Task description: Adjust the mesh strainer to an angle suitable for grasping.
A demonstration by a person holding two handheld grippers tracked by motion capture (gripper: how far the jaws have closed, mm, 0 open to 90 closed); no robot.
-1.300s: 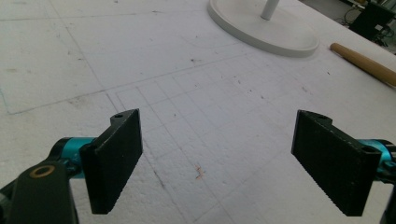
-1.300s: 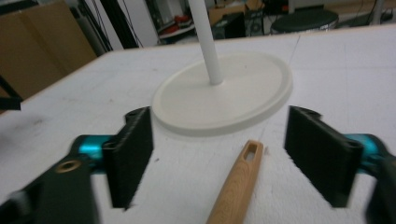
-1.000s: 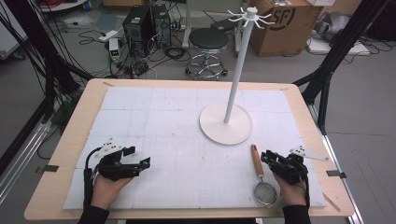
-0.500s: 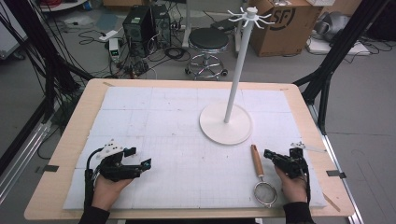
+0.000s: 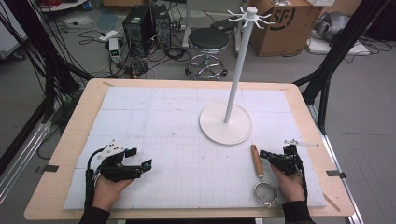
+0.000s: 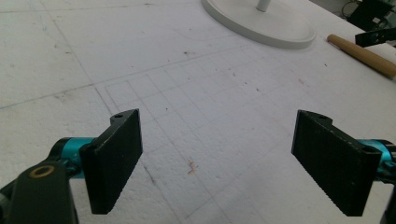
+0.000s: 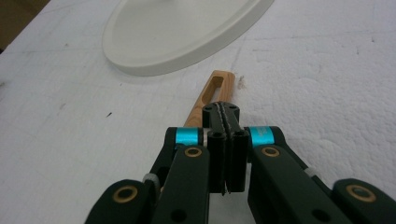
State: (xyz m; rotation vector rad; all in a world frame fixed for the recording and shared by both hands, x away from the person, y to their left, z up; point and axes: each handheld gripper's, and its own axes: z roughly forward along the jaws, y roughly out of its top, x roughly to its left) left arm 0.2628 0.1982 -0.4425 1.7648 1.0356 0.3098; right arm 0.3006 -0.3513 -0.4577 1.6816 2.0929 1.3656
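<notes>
A small strainer point(image 5: 256, 160) with a wooden handle point(image 7: 228, 84) lies on the white foam mat, its mesh bowl point(image 5: 265, 192) toward the near edge. My right gripper point(image 5: 262, 154) is just right of the handle. In the right gripper view it point(image 7: 222, 109) sits low over the slotted handle end, jaws pressed together with nothing between them. My left gripper point(image 5: 140, 158) rests at the near left. Its jaws point(image 6: 218, 116) stand wide open over bare mat, pointing toward the handle point(image 6: 364, 53) and the stand's base point(image 6: 261, 23).
A white hook stand point(image 5: 236, 65) rises from a round base point(image 5: 225, 123) right of centre, just beyond the strainer. The foam mat point(image 5: 163, 116) covers most of the wooden table point(image 5: 70, 154). Beyond the far edge are a stool, computer cases and a box.
My right gripper has closed its jaws and shifted slightly toward the strainer handle. The left gripper and the strainer have stayed put.
</notes>
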